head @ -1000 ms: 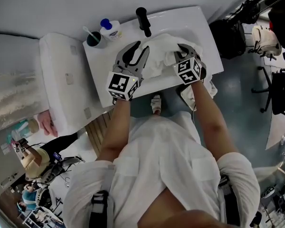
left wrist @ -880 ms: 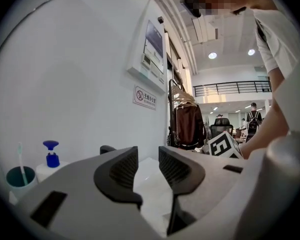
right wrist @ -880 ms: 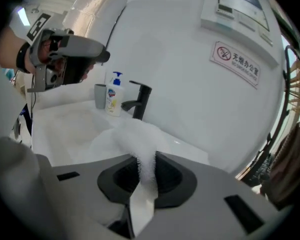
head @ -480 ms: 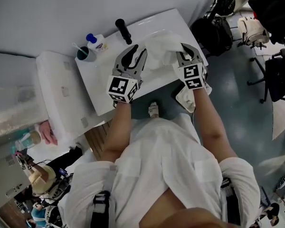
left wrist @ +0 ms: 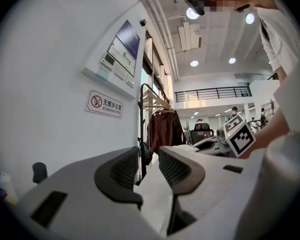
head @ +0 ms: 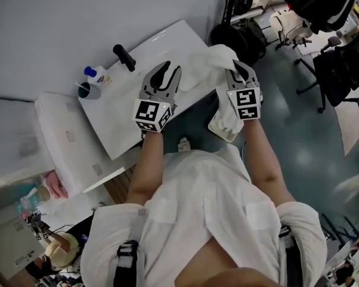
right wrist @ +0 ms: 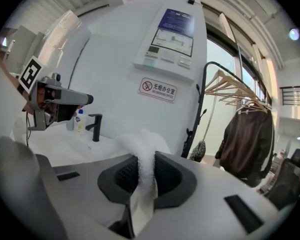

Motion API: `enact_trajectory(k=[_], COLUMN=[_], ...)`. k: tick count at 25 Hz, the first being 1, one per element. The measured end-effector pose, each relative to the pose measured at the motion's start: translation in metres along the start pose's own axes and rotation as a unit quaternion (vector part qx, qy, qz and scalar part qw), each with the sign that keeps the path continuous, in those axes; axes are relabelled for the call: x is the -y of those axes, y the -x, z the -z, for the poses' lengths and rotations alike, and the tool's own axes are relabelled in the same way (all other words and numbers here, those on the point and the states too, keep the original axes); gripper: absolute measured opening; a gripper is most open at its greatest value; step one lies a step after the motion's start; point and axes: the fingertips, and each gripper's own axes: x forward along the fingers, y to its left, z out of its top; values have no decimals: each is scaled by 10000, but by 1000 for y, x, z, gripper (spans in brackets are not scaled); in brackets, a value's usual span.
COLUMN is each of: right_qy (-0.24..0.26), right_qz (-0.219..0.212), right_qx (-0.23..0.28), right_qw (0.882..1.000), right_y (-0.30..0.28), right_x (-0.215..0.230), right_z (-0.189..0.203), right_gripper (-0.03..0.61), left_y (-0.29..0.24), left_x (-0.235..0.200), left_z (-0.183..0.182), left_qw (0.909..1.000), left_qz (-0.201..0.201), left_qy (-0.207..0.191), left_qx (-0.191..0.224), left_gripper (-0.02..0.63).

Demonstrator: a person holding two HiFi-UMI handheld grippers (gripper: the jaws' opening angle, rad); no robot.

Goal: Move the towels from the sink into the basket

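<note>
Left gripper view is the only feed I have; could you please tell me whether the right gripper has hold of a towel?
Observer: Yes, the right gripper is shut on a white towel, pinched between its pads.
Operator: Thank you. Is that towel clear of the sink?
Observer: Not wholly. In the head view it is bunched over the corner of the sink nearest that gripper.
Operator: And can you see the basket anywhere?
Observer: No, none of the three views shows a basket.
</note>
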Motion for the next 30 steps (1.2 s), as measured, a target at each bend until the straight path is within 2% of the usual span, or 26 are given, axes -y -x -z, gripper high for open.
enact_trajectory(k=[9, 17, 24, 30], right_qy=[-244, -509, -665, -918], right_qz=[879, 1739, 1920, 1960], right_qx=[-74, -215, -569, -721], right_qw=[9958, 9832, 9775, 9736], right_y=[93, 182, 228, 238], right_x=[85, 153, 174, 174], right_z=[33, 72, 116, 147], right_gripper=[72, 72, 72, 72], left_y=[-47, -76, -87, -87], left_x=[86, 161, 204, 216], left_z=[-10, -7, 1, 11], left_qw=[9981, 9939, 9917, 9917], left_qz=[603, 1095, 1270, 1259], left_qy=[41, 96, 186, 244], left_qx=[72, 47, -8, -58], left_gripper=[121, 121, 121, 121])
